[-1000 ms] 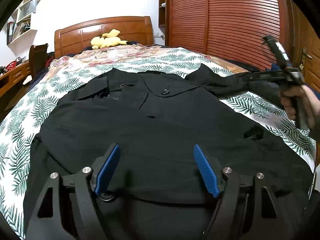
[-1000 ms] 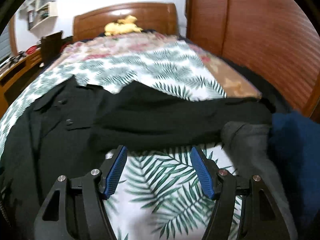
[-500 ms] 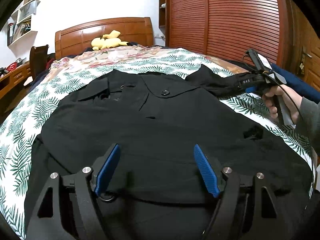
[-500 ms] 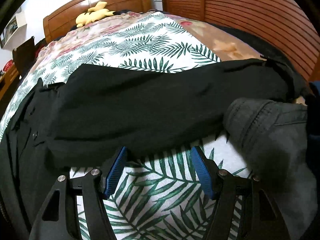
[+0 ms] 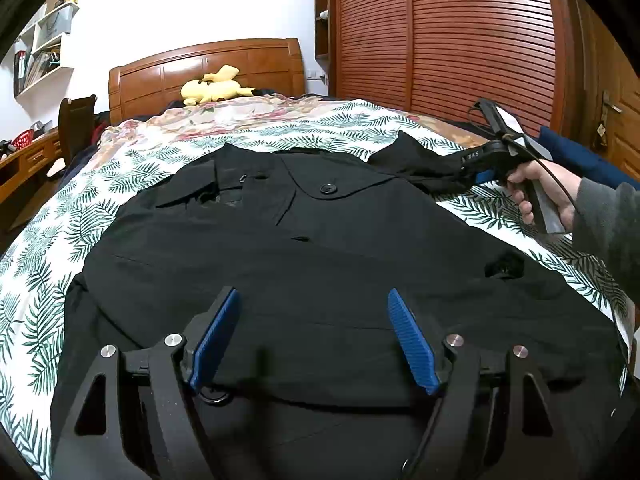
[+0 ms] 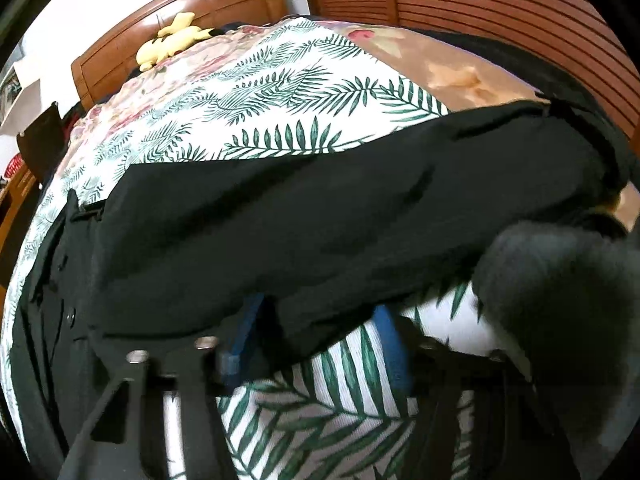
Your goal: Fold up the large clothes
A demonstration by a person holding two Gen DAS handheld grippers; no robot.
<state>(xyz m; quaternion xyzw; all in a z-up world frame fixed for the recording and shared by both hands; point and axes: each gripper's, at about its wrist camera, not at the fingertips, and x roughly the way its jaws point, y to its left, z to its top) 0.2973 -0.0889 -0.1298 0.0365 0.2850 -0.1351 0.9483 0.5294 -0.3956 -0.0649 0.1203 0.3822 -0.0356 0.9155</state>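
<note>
A large black buttoned coat [image 5: 320,264] lies spread flat on the leaf-print bedspread [image 5: 48,248]. My left gripper [image 5: 314,332] is open and hovers over the coat's lower body, holding nothing. The coat's right sleeve [image 6: 320,216] stretches out toward the bed's right edge. My right gripper [image 6: 316,336] is low at the sleeve's near edge, its jaws still apart with the sleeve hem between the blue pads [image 6: 390,344]. In the left wrist view the right gripper [image 5: 476,172] shows at the sleeve, held by a hand.
A yellow plush toy [image 5: 214,88] lies by the wooden headboard [image 5: 208,64]. A slatted wooden wardrobe [image 5: 460,40] stands right of the bed. A grey garment [image 6: 560,300] and dark blue cloth [image 5: 580,156] lie at the bed's right edge. A desk [image 5: 24,160] stands left.
My right gripper has dropped and moved forward onto the sleeve's edge, so the hem now lies between its pads. The left gripper has stayed still and open.
</note>
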